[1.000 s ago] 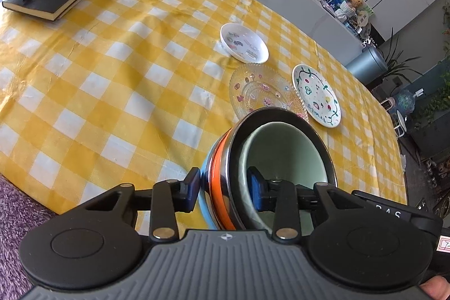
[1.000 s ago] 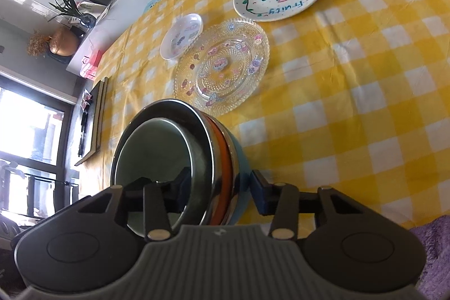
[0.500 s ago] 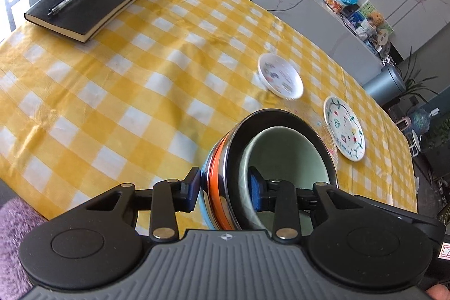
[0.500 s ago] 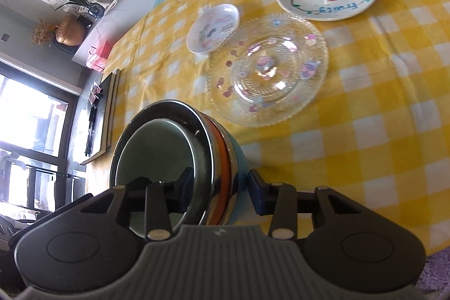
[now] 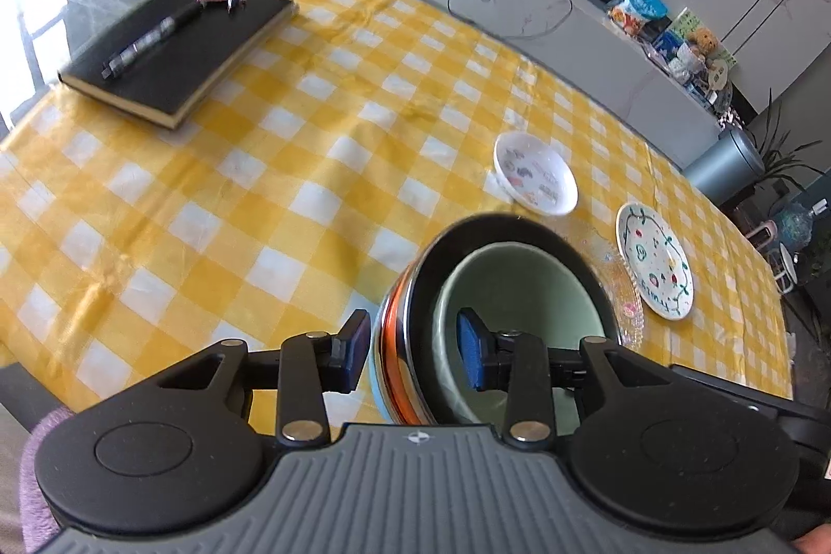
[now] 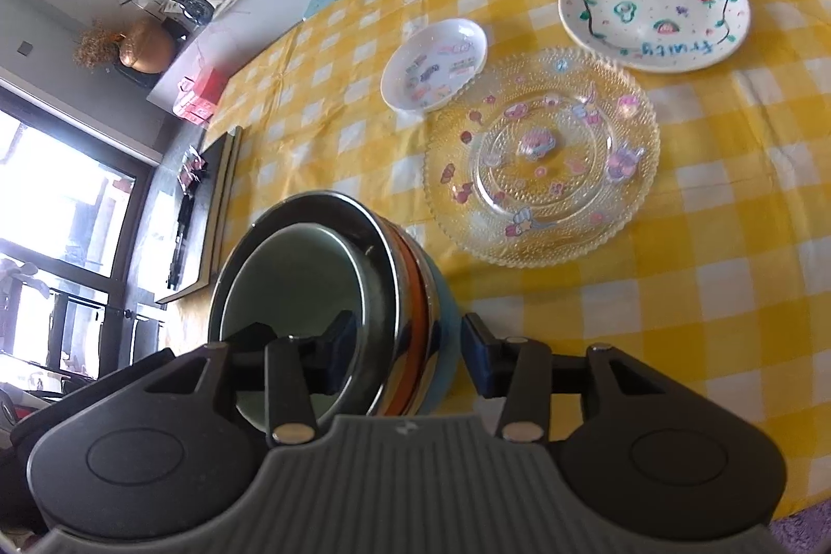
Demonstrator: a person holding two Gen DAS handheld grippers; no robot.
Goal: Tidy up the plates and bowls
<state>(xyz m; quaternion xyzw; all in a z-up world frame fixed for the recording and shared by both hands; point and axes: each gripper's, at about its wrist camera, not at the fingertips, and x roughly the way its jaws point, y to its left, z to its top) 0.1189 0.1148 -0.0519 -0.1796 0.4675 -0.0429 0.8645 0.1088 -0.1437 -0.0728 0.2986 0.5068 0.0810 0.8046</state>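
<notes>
A nested stack of bowls (image 5: 498,294), pale green inside a steel one, with orange and blue ones outside, is held tilted above the table. My left gripper (image 5: 413,349) is shut on its near rim. My right gripper (image 6: 407,354) is shut on the same stack (image 6: 322,289) from the other side. On the yellow checked cloth lie a small white bowl (image 6: 433,64), a clear glass plate with stickers (image 6: 543,154) and a white painted plate (image 6: 654,15). The white bowl (image 5: 535,180) and painted plate (image 5: 654,268) also show in the left wrist view.
A black notebook (image 5: 176,55) with a pen (image 5: 150,40) lies at the far left of the table. The table's near edge (image 5: 31,372) runs under my left gripper. A grey bin (image 5: 724,172) and plants stand beyond the far right edge.
Both grippers have lifted the bowl stack higher and drawn back. More of the table shows, and the plates look farther off in the left wrist view.
</notes>
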